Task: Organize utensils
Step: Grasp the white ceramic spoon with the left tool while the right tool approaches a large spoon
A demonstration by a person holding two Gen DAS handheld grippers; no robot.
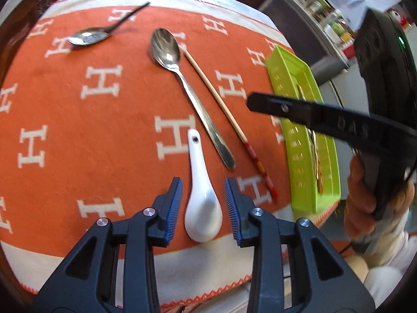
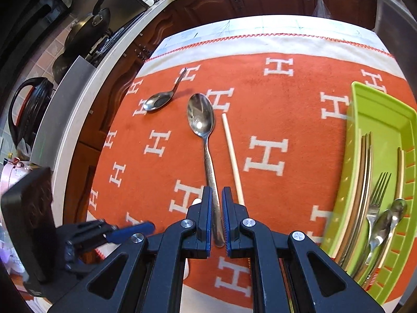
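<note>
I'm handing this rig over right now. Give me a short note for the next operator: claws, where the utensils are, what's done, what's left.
Left claw: open, straddling the white ceramic spoon, pads not touching it.
Right claw: shut and empty, poised over the long steel spoon's handle.
On the orange cloth: ceramic spoon, long steel spoon, one chopstick, a small bent-handled spoon.
Done: the green tray already holds a fork, spoons and chopsticks.
Left: move the four items on the cloth into the tray, probably the ceramic spoon first.
</note>
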